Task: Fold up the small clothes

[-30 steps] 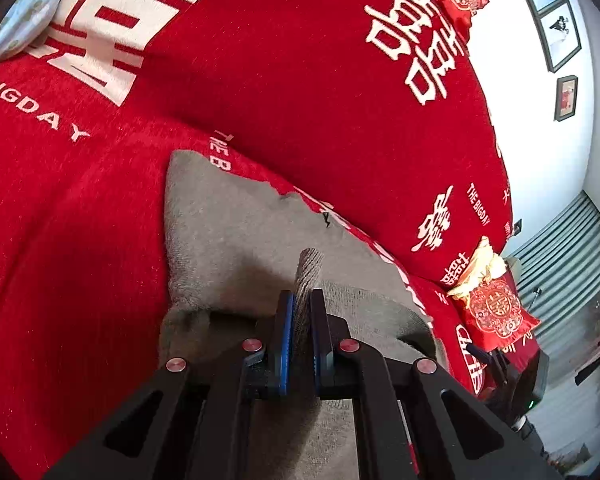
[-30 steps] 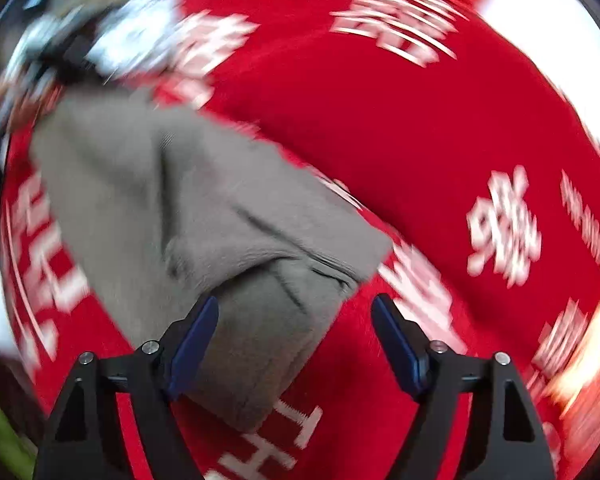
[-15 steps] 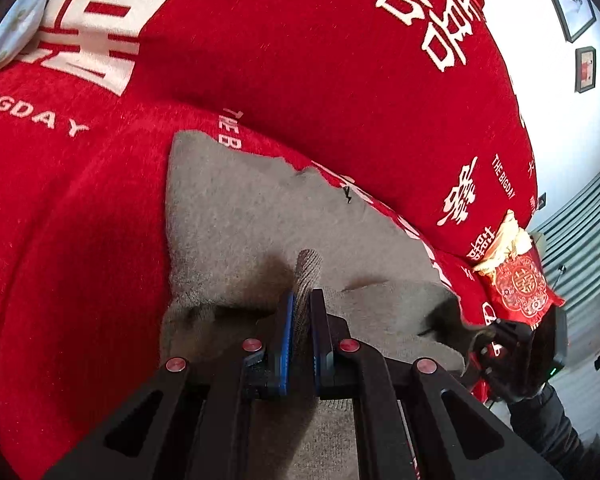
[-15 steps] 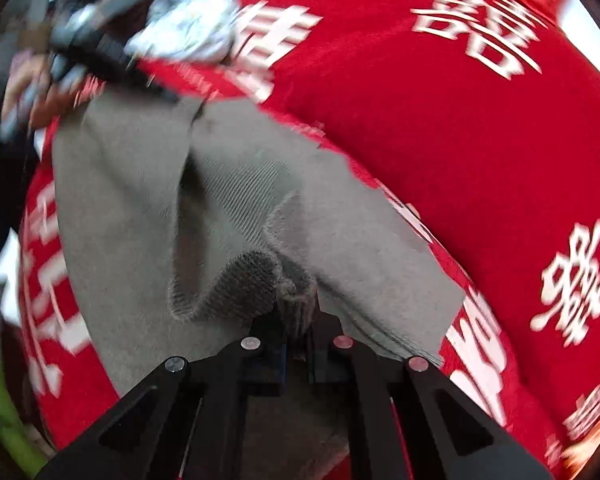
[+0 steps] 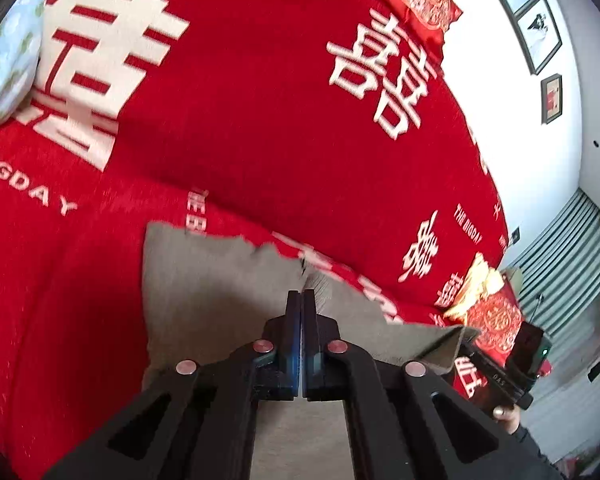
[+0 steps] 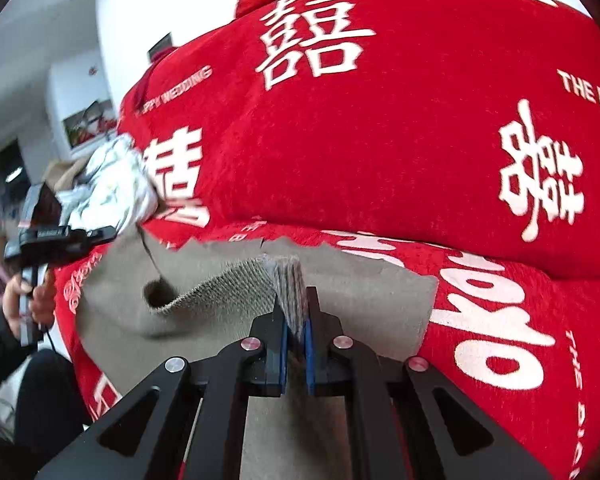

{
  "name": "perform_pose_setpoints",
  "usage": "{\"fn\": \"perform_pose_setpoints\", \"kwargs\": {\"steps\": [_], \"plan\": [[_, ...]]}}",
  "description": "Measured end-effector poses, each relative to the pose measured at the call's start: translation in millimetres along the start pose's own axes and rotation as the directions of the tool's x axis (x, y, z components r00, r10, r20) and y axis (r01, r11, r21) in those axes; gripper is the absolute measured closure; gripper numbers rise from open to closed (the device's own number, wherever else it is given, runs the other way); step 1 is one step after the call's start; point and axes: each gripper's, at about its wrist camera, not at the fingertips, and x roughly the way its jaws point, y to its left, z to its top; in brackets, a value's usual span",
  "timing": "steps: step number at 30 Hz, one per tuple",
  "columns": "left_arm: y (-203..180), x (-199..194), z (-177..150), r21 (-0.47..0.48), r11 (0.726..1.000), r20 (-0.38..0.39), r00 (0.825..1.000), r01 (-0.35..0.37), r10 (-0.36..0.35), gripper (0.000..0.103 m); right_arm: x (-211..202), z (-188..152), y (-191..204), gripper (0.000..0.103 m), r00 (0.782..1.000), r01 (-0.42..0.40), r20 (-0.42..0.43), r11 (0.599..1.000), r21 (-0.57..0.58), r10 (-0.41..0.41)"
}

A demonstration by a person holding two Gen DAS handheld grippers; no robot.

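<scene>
A small grey knit garment (image 5: 204,280) lies on a red bed cover (image 5: 260,128) with white characters. My left gripper (image 5: 301,300) is shut above the garment with nothing seen between its pads. In the right wrist view the garment (image 6: 360,292) lies flat, and my right gripper (image 6: 294,308) is shut on its ribbed hem (image 6: 288,280), lifting that edge into a fold. The other hand-held gripper shows at the left edge of the right wrist view (image 6: 52,236) and at the right edge of the left wrist view (image 5: 500,376).
A pale floral pillow (image 5: 8,64) lies at the bed's left; it also shows in the right wrist view (image 6: 112,184). Red embroidered cushions (image 5: 496,320) sit at the bed's right edge. Framed pictures (image 5: 536,20) hang on the white wall.
My left gripper has let go of the ribbed cloth and now sits shut and empty. My right gripper closed on the ribbed hem and lifted it.
</scene>
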Motion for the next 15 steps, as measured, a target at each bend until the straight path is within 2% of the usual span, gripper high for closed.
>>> {"fn": "perform_pose_setpoints", "kwargs": {"steps": [2,5,6,7,8,9,10,11,12,15], "plan": [[-2.6,1.4,3.5,0.010,1.000,-0.006,1.000,0.005,-0.005,0.103,2.3,3.4,0.7,0.096,1.000,0.006,-0.005,1.000,0.007,-0.006],[-2.4,17.4,-2.1,0.051,0.998,-0.105,0.994,0.024,-0.018,0.103,14.7,0.3,8.1,0.096,0.999,0.026,-0.040,0.999,-0.028,-0.027],[-0.5,22.9,-4.8,0.067,0.998,-0.141,0.990,0.007,0.002,0.102,20.0,-1.8,9.5,0.096,0.998,0.038,-0.054,0.998,-0.042,-0.040],[3.1,32.2,-6.8,0.091,0.995,-0.196,0.979,-0.038,0.055,0.097,25.5,-4.9,10.4,0.096,0.996,0.049,-0.069,0.997,-0.055,-0.053],[5.8,39.1,-8.6,0.107,0.992,-0.237,0.967,-0.072,0.095,0.058,28.4,-7.7,10.1,0.096,0.995,0.051,-0.078,0.997,-0.055,-0.055],[11.3,45.5,-9.5,0.123,0.987,-0.278,0.952,-0.099,0.130,0.028,31.1,-9.9,9.1,0.096,0.995,0.048,-0.087,0.998,-0.050,-0.052],[15.8,46.1,-9.8,0.133,0.985,-0.274,0.951,-0.112,0.145,0.001,31.6,-11.5,8.0,0.096,0.995,0.050,-0.089,0.998,-0.048,-0.054],[17.8,44.6,-8.8,0.144,0.985,-0.246,0.960,-0.097,0.131,0.001,31.9,-12.9,7.1,0.096,0.994,0.052,-0.091,0.998,-0.048,-0.056],[18.7,45.5,-7.0,0.167,0.981,-0.244,0.960,-0.095,0.134,0.001,31.8,-13.8,6.3,0.096,0.994,0.052,-0.092,0.998,-0.047,-0.056],[18.4,58.1,1.8,0.194,0.981,-0.297,0.951,-0.030,0.088,0.001,31.6,-15.4,3.1,0.096,0.994,0.052,-0.094,0.998,-0.044,-0.056]]}}
